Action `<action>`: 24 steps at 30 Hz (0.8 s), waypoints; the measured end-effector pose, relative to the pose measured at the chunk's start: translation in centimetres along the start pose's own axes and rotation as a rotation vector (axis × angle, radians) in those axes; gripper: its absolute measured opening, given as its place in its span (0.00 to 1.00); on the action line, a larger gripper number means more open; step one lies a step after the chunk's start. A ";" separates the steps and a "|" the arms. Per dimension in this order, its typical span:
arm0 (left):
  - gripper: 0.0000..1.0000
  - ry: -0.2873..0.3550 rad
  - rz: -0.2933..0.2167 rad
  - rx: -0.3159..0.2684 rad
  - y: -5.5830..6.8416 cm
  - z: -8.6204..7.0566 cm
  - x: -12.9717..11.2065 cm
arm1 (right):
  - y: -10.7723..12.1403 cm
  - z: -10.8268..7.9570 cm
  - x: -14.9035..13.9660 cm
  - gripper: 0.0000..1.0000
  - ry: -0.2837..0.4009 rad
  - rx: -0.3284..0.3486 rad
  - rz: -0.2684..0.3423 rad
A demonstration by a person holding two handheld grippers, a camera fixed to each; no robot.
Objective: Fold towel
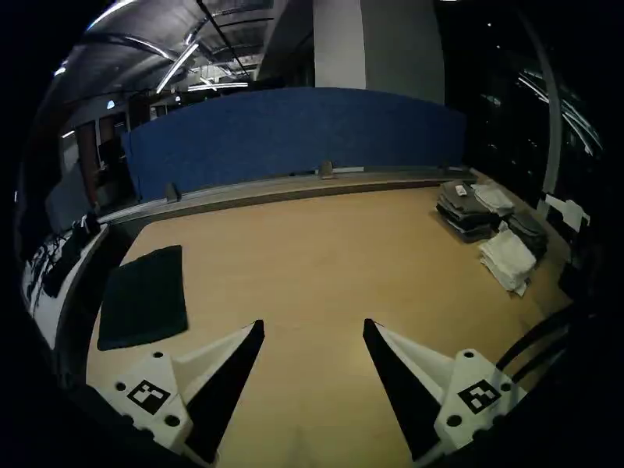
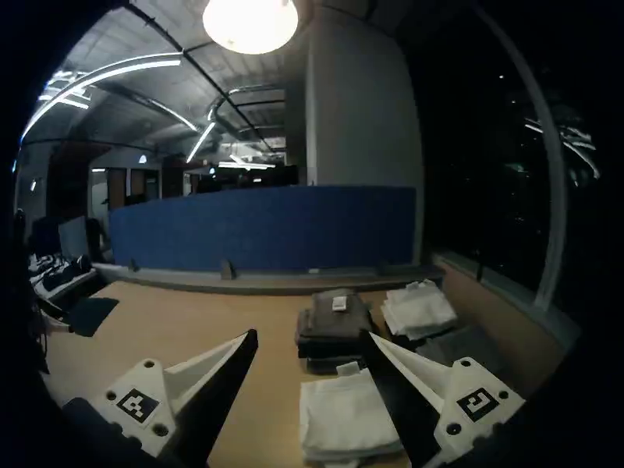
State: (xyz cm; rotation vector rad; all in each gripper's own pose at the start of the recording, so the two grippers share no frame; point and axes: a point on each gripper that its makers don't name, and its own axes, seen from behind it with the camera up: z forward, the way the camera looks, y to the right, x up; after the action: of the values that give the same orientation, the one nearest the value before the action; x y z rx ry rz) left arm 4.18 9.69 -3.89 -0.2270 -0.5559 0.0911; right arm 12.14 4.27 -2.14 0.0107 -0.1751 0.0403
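Note:
A dark folded towel [image 1: 144,296] lies flat on the wooden table [image 1: 327,257] at the left. My left gripper [image 1: 313,331] hovers open above the table's near part, nothing between its fingers. At the right of the table stand stacks of folded towels: a grey stack [image 1: 466,209] and a white stack [image 1: 508,260]. In the right gripper view the grey stack [image 2: 335,329] and a white stack [image 2: 343,417] lie just ahead. My right gripper [image 2: 310,337] is open above them and holds nothing.
A blue partition [image 1: 296,136] runs along the table's far edge. More white towels [image 2: 420,308] and a grey one [image 2: 464,343] lie by the right edge near a dark window. Desks with clutter [image 1: 58,257] stand left of the table.

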 end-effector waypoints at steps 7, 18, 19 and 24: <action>0.94 0.123 -0.002 0.026 -0.7 -0.8 2.6 | -1.5 -1.1 1.8 1.00 0.086 -0.022 0.048; 0.94 0.403 -0.071 0.120 -4.1 -4.7 9.2 | -4.1 -1.6 1.8 1.00 0.103 0.008 0.068; 0.94 0.420 -0.079 0.128 -4.5 -5.0 9.6 | -4.3 -1.6 1.8 1.00 0.102 0.010 0.062; 0.94 0.465 -0.113 0.150 -5.8 -5.8 10.4 | -5.3 -1.5 1.8 1.00 0.092 0.019 0.038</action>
State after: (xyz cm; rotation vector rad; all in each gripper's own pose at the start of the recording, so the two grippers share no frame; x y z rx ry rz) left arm 16.24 4.54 -1.98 -0.0650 -0.0973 -0.0306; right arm 14.35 -0.89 -3.40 0.0248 -0.0826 0.0805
